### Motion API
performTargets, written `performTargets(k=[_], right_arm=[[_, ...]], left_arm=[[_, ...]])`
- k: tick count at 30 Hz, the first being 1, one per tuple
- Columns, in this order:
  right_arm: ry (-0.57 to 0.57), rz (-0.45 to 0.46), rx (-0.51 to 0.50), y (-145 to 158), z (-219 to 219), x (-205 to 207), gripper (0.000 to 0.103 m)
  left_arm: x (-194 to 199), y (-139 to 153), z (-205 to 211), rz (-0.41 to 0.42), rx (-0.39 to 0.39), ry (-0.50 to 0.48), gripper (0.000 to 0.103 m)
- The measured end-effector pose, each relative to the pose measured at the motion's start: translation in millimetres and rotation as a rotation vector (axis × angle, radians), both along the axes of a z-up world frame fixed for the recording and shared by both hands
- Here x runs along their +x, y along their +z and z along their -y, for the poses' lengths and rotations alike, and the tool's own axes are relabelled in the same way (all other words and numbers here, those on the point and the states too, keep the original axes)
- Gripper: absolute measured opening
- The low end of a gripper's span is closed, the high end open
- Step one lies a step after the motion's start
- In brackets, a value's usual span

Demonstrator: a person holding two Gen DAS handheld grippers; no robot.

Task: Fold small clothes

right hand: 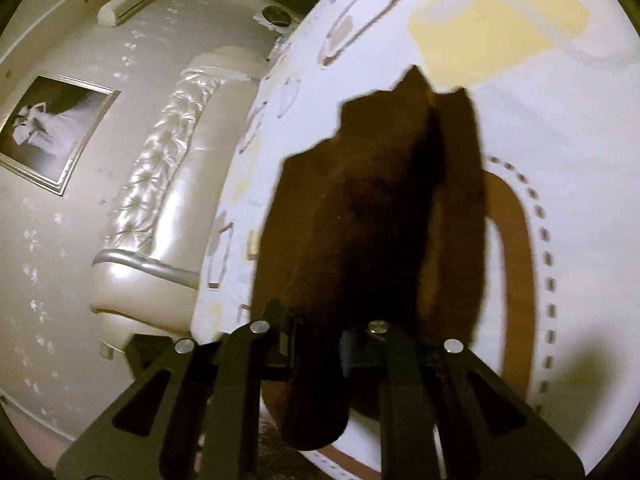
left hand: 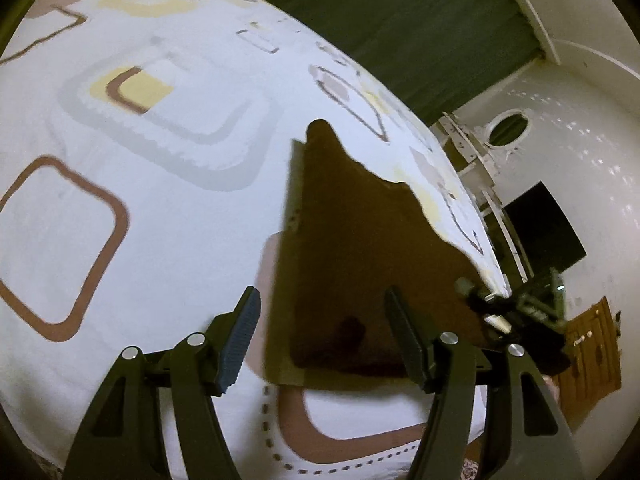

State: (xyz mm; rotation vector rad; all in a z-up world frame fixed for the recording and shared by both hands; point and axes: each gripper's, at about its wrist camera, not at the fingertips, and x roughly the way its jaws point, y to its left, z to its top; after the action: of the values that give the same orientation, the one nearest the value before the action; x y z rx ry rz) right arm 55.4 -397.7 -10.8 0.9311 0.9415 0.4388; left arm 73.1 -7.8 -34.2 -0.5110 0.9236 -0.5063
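A small dark brown garment (left hand: 360, 248) lies spread on the white bedsheet (left hand: 120, 208), which is printed with brown and yellow squares. My left gripper (left hand: 324, 332) hovers open just above the garment's near edge; nothing is between its pads. At the right of the left wrist view, my right gripper (left hand: 496, 312) pinches the garment's right edge near the side of the bed. In the right wrist view the brown garment (right hand: 360, 208) rises in a fold from the sheet (right hand: 568, 168) into my right gripper (right hand: 320, 344), which is shut on it. The cloth hides the fingertips.
A cream tufted headboard (right hand: 160, 184) runs along the bed's far side, below a framed picture (right hand: 52, 132) and a wall air conditioner (right hand: 128, 4). A green curtain (left hand: 400, 28), a dark box (left hand: 544, 232) and a wooden door (left hand: 588, 360) lie beyond the bed's right edge.
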Motion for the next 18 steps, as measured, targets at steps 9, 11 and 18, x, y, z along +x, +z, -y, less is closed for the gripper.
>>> performTargets(k=[9, 11, 18], right_arm=[[-0.016, -0.027, 0.032, -36, 7, -2, 0.014], [0.008, -0.032, 0.042, -34, 7, 0, 0.018], [-0.059, 0.046, -0.009, 6, 40, 7, 0.052]], left_arm=[[16, 0, 44, 0.045, 0.113, -0.058, 0.069], [19, -9, 55, 0.033, 0.173, -0.09, 0.069], [22, -27, 59, 0.004, 0.183, -0.11, 0.07]])
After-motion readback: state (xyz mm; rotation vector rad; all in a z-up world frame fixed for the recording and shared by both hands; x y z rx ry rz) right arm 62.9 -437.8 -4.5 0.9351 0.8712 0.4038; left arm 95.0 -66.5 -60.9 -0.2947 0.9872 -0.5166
